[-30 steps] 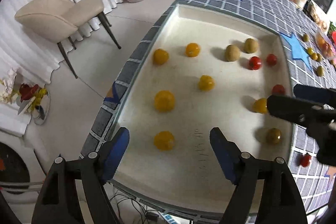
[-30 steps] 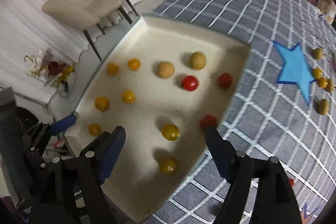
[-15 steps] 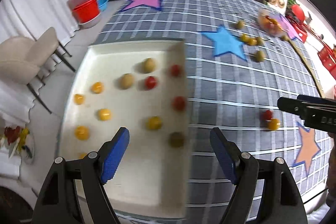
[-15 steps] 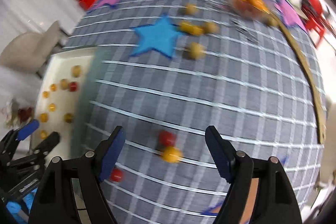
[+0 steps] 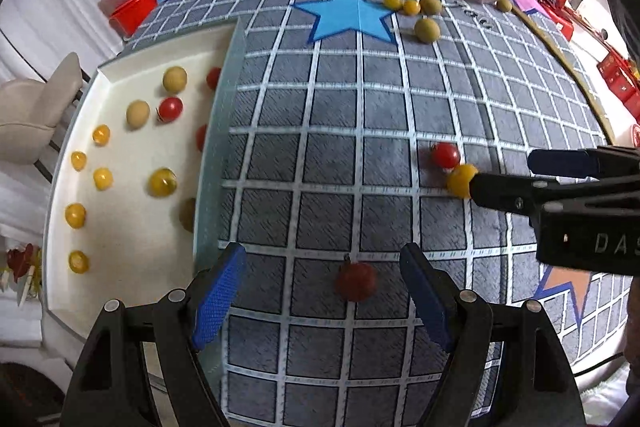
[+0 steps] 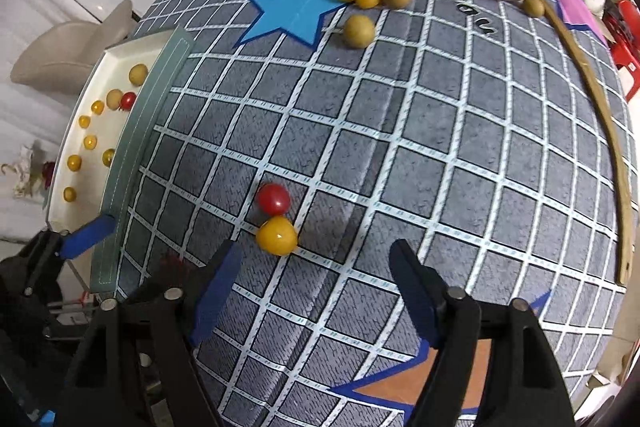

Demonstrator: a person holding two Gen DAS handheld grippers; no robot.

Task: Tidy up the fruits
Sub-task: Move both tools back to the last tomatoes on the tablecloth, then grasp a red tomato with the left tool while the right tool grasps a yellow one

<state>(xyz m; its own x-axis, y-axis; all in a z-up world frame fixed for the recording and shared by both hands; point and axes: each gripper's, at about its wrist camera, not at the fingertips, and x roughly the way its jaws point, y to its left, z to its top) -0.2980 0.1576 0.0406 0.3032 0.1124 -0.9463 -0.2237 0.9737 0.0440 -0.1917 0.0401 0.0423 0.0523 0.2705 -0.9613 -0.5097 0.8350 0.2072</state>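
Both tools have swung from over the shallow white tray [image 5: 120,227] to the grey checked tabletop [image 5: 360,107]. Left tool [image 5: 322,297] hangs wide open around a dark red tomato [image 5: 355,281]; centre it. Right tool [image 6: 316,281], empty, is closing short of a yellow tomato [image 6: 277,235] touching a red tomato [image 6: 273,199], which crowds the grasp.

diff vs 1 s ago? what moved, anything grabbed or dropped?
Both tongs swung off the white tray out over the checked cloth. The left tongs now straddle a lone red tomato; the right tongs, empty and closing, sit just short of a yellow tomato touching a red one. Nothing grabbed or dropped. Tray fruit unchanged.
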